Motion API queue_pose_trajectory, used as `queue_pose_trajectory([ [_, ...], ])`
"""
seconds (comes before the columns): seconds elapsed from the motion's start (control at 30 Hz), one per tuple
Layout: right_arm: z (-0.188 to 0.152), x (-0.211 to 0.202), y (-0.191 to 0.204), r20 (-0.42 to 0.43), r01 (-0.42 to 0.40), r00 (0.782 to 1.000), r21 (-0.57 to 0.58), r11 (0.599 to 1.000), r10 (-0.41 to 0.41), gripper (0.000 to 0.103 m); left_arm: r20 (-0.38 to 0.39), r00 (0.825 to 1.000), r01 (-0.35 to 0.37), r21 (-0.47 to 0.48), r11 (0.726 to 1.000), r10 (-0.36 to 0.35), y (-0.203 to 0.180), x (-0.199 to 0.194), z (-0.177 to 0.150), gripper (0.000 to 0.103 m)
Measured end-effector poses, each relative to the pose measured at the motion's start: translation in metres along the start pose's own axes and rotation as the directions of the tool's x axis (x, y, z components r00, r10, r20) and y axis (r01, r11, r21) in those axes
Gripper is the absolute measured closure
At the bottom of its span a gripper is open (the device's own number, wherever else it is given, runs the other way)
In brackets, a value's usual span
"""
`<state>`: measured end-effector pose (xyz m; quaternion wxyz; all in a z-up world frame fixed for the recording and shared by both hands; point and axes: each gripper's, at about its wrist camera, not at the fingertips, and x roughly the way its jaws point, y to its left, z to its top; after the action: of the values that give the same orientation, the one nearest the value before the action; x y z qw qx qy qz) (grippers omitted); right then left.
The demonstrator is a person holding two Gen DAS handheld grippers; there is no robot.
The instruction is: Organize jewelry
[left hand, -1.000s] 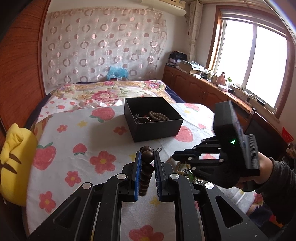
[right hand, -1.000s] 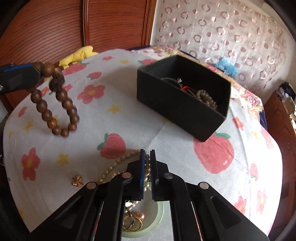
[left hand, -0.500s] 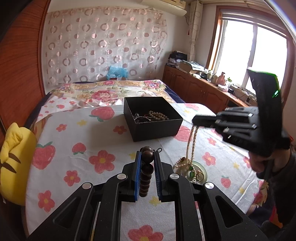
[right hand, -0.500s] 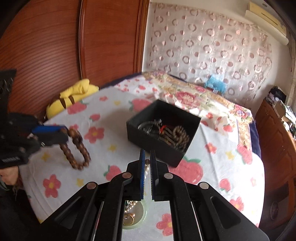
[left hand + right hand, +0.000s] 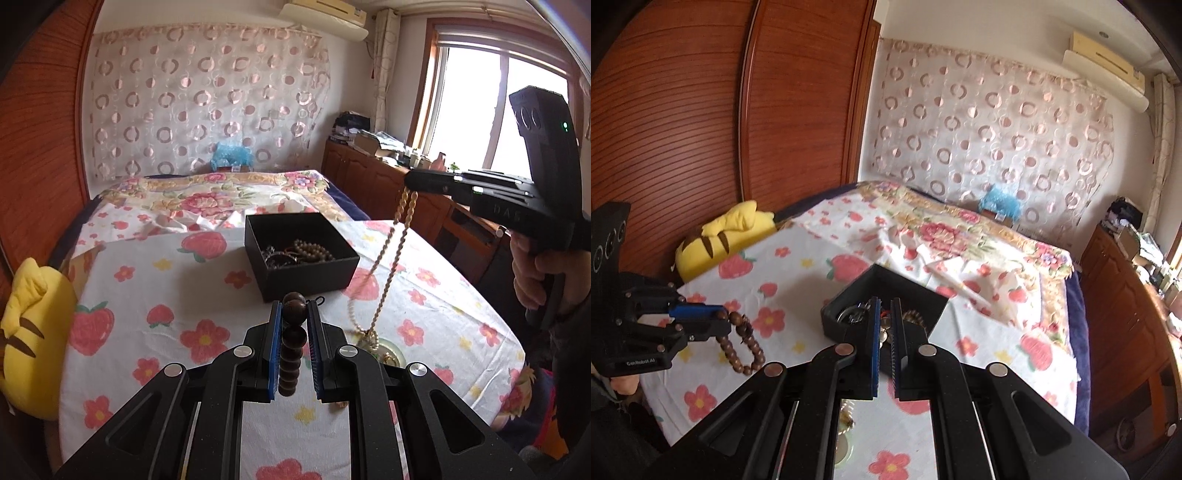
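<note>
My left gripper point(image 5: 294, 314) is shut on a dark brown wooden bead bracelet point(image 5: 292, 347), held above the cloth in front of the black jewelry box point(image 5: 301, 254); the bracelet hangs as a loop in the right wrist view point(image 5: 740, 343). My right gripper point(image 5: 885, 306) is shut on a long pale gold bead necklace point(image 5: 388, 273), lifted high to the right of the box; its lower end still reaches the small green dish point(image 5: 389, 350). The box holds several pieces, among them a bead bracelet point(image 5: 314, 251).
The table has a white cloth point(image 5: 155, 280) with strawberries and flowers. A yellow plush toy point(image 5: 29, 343) lies at its left edge. Behind are a bed point(image 5: 207, 199), a wooden wardrobe point(image 5: 701, 122) and a cabinet point(image 5: 373, 177) under the window.
My right gripper has risen from the dish up and right, pulling the necklace up with it. My left gripper has stayed put with the wooden bracelet.
</note>
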<state>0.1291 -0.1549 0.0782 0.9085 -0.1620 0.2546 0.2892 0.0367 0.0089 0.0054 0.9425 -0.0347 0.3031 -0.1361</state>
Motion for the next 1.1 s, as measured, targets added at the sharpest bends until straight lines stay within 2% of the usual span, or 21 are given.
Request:
queue_pose_trajectory([
  [0.73,0.047,-0.033,-0.018,0.116,0.056,0.992,0.007,0.998,-0.056,0.097,0.021,1.0,0.002,0.001,1.0,-0.002,0.001,-0.001,0.008,0.091],
  [1.1,0.06,-0.052,-0.02,0.155,0.064,0.986,0.006,0.998,-0.064,0.097,-0.006,1.0,0.007,-0.012,1.0,-0.008,0.003,0.016,0.005,0.091],
])
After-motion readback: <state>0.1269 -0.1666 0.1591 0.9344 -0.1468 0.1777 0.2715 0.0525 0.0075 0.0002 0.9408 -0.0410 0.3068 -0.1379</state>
